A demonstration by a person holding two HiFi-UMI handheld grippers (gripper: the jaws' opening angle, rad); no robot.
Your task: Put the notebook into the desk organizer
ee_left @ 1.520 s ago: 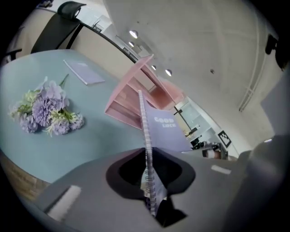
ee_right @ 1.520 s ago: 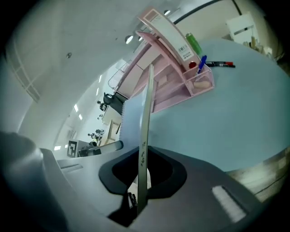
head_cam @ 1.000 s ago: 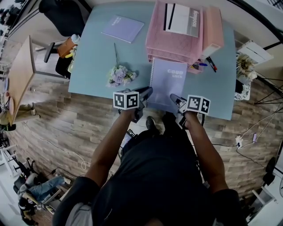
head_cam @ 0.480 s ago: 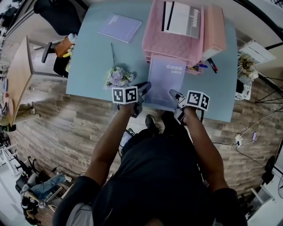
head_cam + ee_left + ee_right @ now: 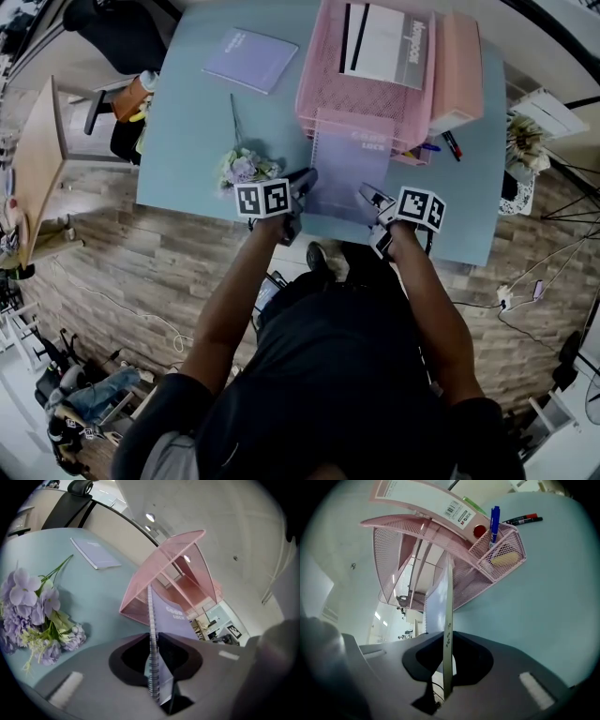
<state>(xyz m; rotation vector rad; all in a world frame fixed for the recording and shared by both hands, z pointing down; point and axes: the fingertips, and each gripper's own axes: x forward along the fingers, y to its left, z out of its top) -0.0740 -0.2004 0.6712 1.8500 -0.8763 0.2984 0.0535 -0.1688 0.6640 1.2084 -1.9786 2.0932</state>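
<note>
1. Left gripper [image 5: 307, 178]: fingers clamped on the notebook's [image 5: 351, 173] spiral edge, forearm stretched forward.
2. Right gripper [image 5: 368, 195]: fingers pinched tight on the opposite edge, forearm likewise extended.

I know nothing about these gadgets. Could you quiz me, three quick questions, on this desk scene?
1. True or false: the notebook lies untouched on the table.
2. Which notebook edge does the left gripper grip? A spiral; B plain; C none.
3. Fill in: beside the left gripper lie purple ____.
Key: 1 false: both grippers hold it, its far end at the pink desk organizer. 2 A: its fingers, having just opened a little, clamp the spiral; the right gripper holds the plain edge. 3 flowers.
</note>
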